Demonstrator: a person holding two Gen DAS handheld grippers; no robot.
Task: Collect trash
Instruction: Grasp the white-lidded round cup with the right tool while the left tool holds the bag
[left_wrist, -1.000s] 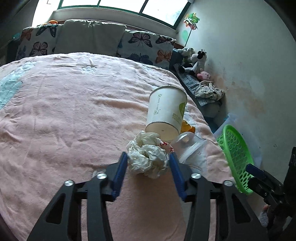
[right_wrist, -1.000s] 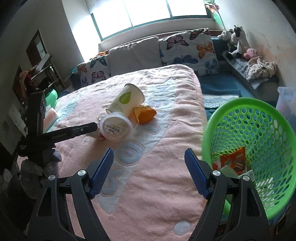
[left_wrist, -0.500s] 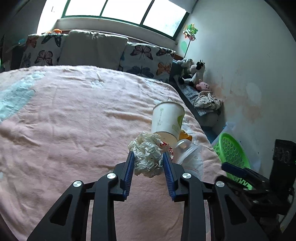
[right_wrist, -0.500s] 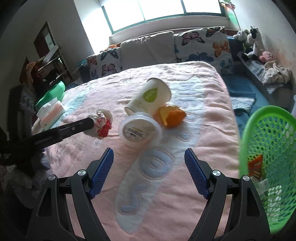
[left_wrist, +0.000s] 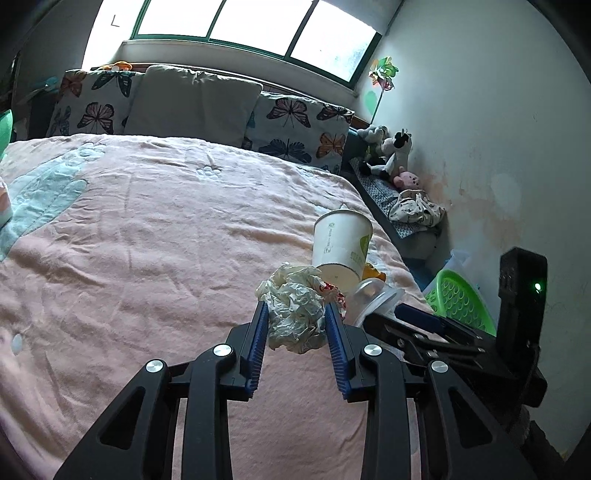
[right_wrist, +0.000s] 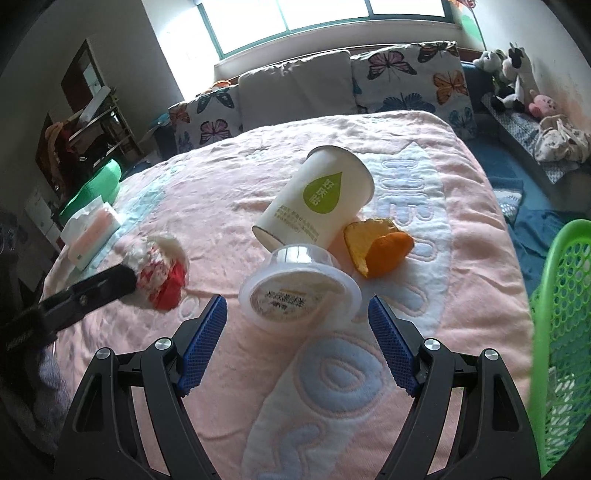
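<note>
Left gripper (left_wrist: 295, 325) clamps crumpled wrapper (left_wrist: 293, 314); right gripper (right_wrist: 297, 332) wide

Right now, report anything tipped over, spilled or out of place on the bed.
The paper cup lies tipped on its side on the pink blanket, and the clear plastic tub lies tilted against its base. An orange peel sits loose beside them. No spill is visible. The left gripper already holds the crumpled wrapper.

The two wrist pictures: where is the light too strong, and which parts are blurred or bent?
Left wrist view: the window is blown out white and the bed bulges from fisheye distortion. Right wrist view: the window glares too, and the green basket at the right edge is smeared.
</note>
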